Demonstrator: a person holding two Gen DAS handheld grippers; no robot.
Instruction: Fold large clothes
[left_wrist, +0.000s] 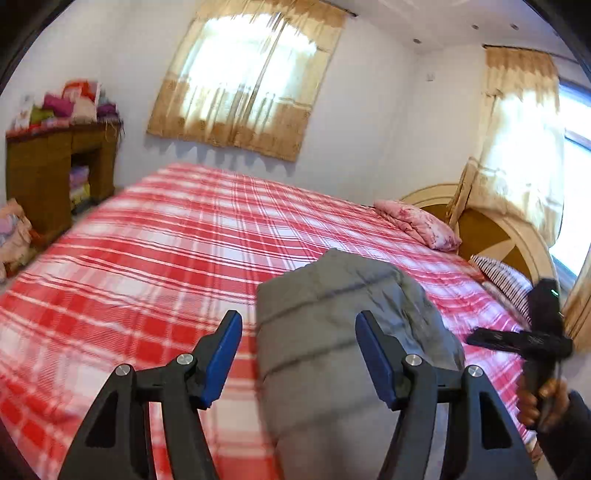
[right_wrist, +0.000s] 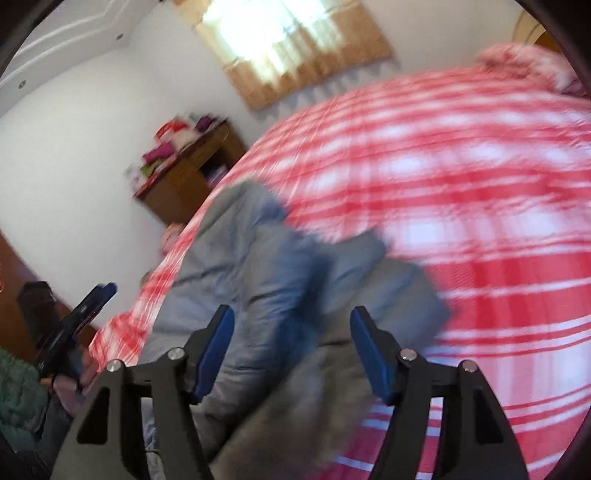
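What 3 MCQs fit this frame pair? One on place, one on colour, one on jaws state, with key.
1. Where does the grey padded garment lie?
A. on the wooden cabinet
B. on the plaid bedspread
C. on the floor

2. What colours is the plaid bedspread?
A. red and white
B. blue and green
C. plain yellow

3. How do the jaws of the left gripper stand?
A. shut on the garment
B. shut on a pillow
C. open, holding nothing

Key:
1 B, the garment rests on the bedspread in both wrist views.
2 A, red and white checks cover the bed.
3 C, the blue pads stand wide apart with the garment beyond them; the right gripper is open too.
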